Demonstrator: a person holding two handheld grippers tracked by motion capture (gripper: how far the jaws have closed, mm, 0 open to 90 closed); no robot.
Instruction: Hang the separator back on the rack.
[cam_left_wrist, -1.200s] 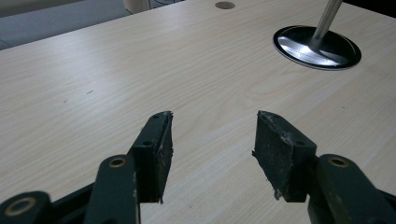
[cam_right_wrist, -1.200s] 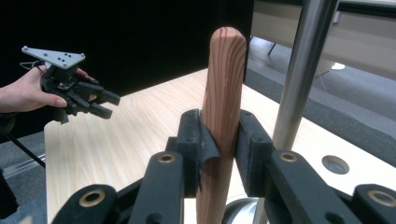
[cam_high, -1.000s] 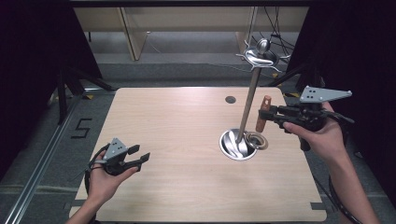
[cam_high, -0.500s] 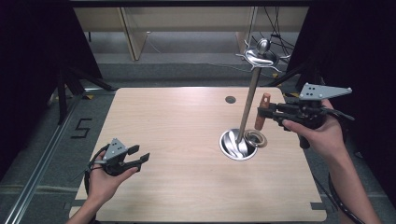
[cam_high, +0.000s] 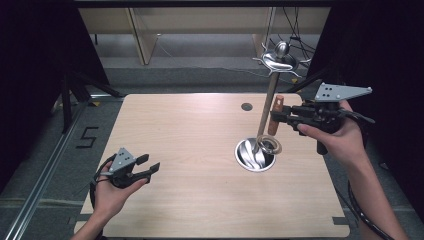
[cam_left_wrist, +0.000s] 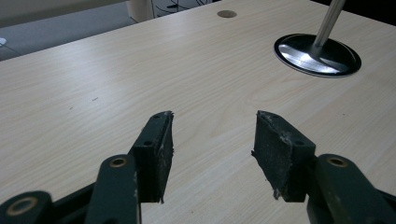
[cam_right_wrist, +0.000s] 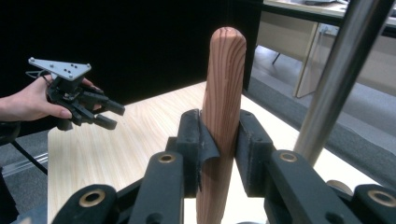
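The right hand-held gripper is clamped on a wooden handle, held upright, its long axis nearly parallel to the metal pole just beside it. The pole rises from a round base near the desk's right edge. The left hand-held gripper hovers near the front-left corner, jaws wide and empty, well apart from the stand.

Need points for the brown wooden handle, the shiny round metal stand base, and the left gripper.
brown wooden handle (cam_right_wrist: 226, 79), right gripper view, upper shaft above the jaws.
shiny round metal stand base (cam_left_wrist: 299, 55), left gripper view, disc's near left surface.
left gripper (cam_high: 152, 163), high view, midway between its open fingertips.
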